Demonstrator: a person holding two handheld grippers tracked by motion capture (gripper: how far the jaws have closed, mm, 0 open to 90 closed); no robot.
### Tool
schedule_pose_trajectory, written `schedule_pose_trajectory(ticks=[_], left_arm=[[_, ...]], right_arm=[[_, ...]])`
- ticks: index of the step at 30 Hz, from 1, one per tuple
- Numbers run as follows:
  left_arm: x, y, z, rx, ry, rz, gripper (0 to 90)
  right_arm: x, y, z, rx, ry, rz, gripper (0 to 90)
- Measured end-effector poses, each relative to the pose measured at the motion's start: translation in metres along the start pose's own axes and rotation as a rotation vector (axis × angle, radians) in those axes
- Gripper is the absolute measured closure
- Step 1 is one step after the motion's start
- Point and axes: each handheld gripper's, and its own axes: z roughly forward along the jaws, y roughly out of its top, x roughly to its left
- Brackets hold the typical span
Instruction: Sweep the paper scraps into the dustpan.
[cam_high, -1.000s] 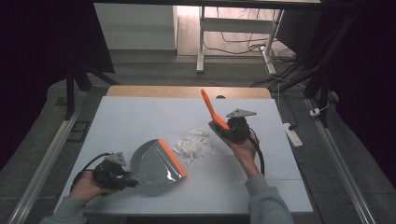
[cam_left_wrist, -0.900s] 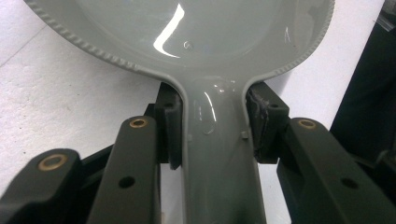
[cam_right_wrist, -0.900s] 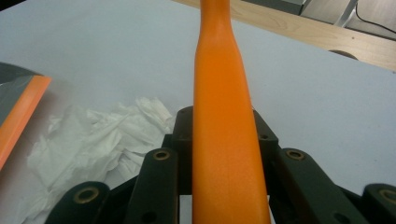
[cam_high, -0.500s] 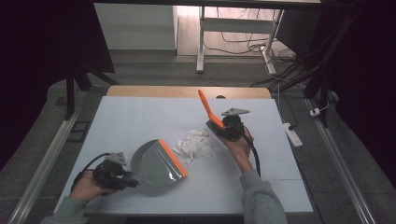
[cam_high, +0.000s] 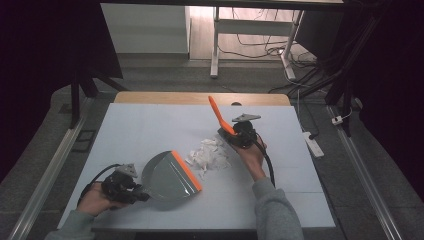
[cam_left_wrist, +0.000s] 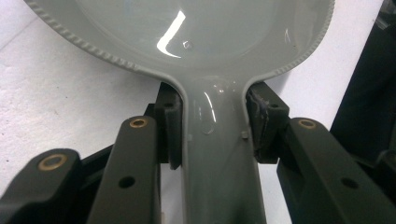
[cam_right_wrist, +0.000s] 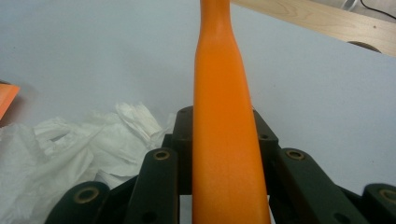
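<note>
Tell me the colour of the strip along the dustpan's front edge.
Orange: the strip edges the grey dustpan, clearest in the high view.

no readable text, labels, numbers

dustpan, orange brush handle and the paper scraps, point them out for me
dustpan (cam_high: 167, 176), high view, on its grey pan floor
orange brush handle (cam_right_wrist: 223, 121), right gripper view, mid-handle between the jaws
paper scraps (cam_high: 209, 154), high view, middle of the white pile

On the table there are one grey dustpan (cam_high: 169, 175) with an orange lip, one orange brush handle (cam_high: 219, 116), one heap of crumpled white paper (cam_high: 208, 155), and two grippers, left (cam_high: 134, 190) and right (cam_high: 231, 140).
</note>
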Motion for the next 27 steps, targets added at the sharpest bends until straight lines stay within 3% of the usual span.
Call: schedule_pose_trajectory(ticks=[27], left_arm=[[0.004,0.005,0.009,0.020,-0.029,-0.016,61.4]], right_arm=[[0.013,-0.004,0.015,0.025,0.042,-0.035,70.8]])
